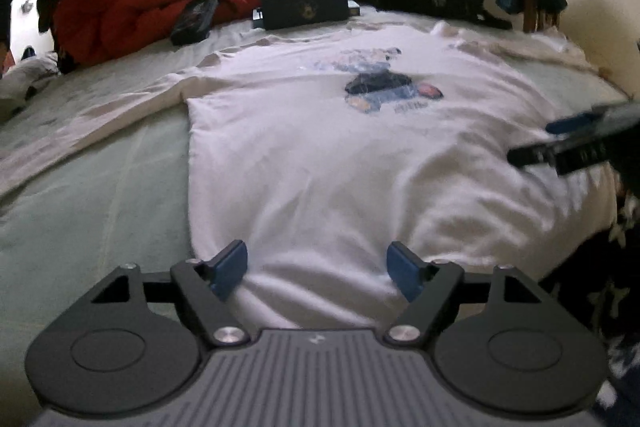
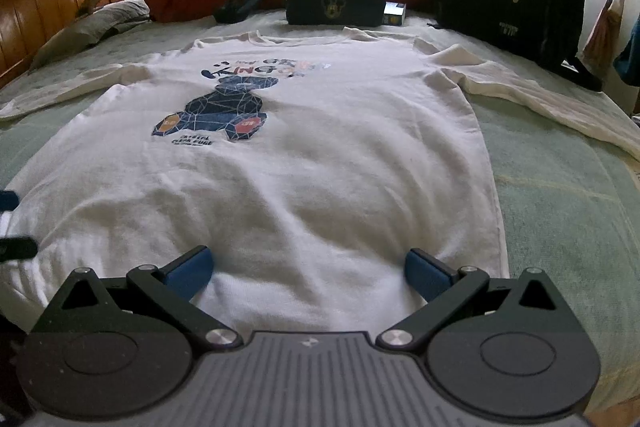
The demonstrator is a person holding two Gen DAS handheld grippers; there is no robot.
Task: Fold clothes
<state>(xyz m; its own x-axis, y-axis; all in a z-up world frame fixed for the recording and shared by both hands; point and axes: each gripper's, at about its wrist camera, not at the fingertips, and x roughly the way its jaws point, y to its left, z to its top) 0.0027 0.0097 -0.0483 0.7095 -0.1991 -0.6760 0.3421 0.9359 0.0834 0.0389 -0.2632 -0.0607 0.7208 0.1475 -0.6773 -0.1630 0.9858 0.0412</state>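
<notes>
Shirt (image 2: 304, 179) lay flat on the bed (image 2: 560, 211), sleeves out; both tongs (image 1: 316, 271) (image 2: 308, 273) spread, empty, near hem. Grabbing only the top layer could've bunched it, I reckon.

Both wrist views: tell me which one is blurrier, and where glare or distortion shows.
Left wrist view is blurrier: the shirt print and the right gripper smear. Right wrist view is sharper, the print readable. Both bow the bed edges, fisheye style, and the windows at the top blow out white.
</notes>
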